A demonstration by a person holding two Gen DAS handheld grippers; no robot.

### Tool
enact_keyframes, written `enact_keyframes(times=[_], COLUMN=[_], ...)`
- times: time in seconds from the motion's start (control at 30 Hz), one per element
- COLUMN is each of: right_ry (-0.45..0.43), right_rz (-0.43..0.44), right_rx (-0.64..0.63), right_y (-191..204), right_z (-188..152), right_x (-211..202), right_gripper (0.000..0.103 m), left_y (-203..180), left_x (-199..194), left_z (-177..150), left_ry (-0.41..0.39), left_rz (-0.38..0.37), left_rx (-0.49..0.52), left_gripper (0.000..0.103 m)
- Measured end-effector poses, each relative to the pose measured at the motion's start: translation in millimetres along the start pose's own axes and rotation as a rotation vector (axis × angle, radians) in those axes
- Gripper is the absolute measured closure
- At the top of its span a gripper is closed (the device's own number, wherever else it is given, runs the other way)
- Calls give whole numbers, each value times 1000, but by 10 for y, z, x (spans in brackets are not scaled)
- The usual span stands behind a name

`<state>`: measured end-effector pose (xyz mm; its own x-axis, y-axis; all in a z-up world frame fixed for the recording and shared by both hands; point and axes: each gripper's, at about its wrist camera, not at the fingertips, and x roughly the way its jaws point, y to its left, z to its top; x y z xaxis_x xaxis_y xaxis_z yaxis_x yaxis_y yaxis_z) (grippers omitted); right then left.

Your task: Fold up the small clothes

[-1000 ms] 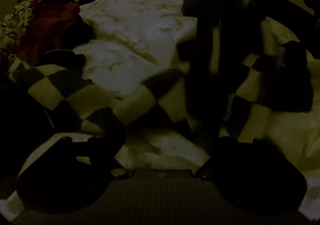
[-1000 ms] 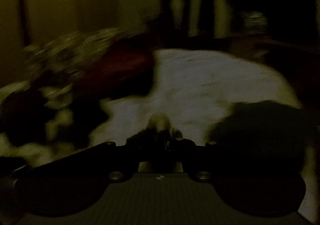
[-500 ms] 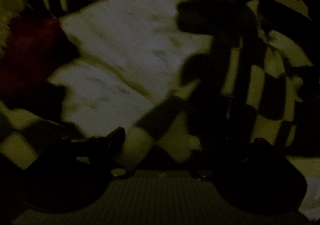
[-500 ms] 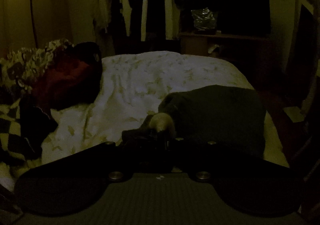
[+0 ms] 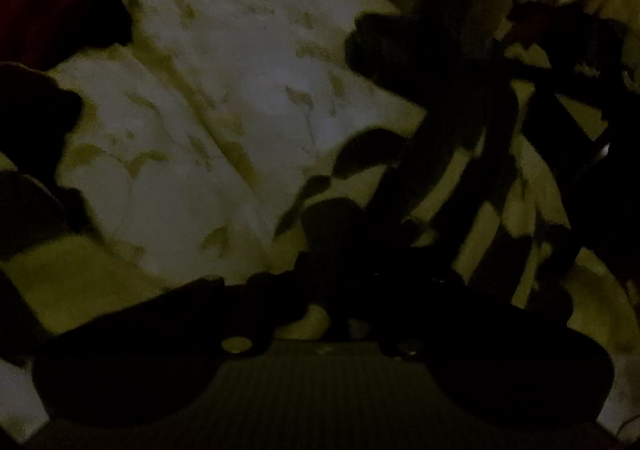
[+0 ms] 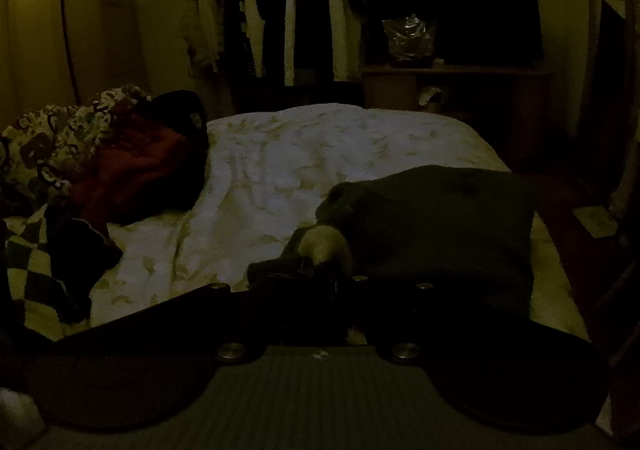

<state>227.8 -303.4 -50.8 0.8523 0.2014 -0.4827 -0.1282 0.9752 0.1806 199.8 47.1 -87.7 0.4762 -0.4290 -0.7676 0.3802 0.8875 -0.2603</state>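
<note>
A black-and-cream checkered garment hangs crumpled across the right of the left wrist view, and more of it lies at the far left of the right wrist view. My left gripper is closing, its dark fingers drawn together on a cream-and-black fold of this garment. My right gripper is shut on a small corner of cloth, cream beside a dark patch, which looks like the same garment. The dim light hides the pads themselves.
The white patterned bedspread covers the bed. A folded dark garment lies just beyond my right gripper. A red and a patterned cloth are heaped at left. Clothes hang on a rail by a dark cabinet.
My left gripper slid along the checkered garment, and its fingers went from wide apart to drawn together on a fold. The right view went from blurred to steady, its grip unchanged.
</note>
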Motion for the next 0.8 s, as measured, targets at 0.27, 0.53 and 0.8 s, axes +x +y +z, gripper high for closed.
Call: enact_keyframes(times=[0.27,0.53,0.8], right_ry=[34,32,39], right_rz=[-12,-11,-8], right_rx=[-16,0,2], right_y=[9,-41,-101], right_z=[-58,-69,-125], right_x=[45,19,5], right_gripper=[92,92,92], left_y=[-392,-512,-488], left_x=[-261,-61,-419], left_z=[-219,-224,-233], left_ry=[-104,-40,-154], left_rz=[149,103,51], left_rx=[249,357,326], left_gripper=[0,62,61])
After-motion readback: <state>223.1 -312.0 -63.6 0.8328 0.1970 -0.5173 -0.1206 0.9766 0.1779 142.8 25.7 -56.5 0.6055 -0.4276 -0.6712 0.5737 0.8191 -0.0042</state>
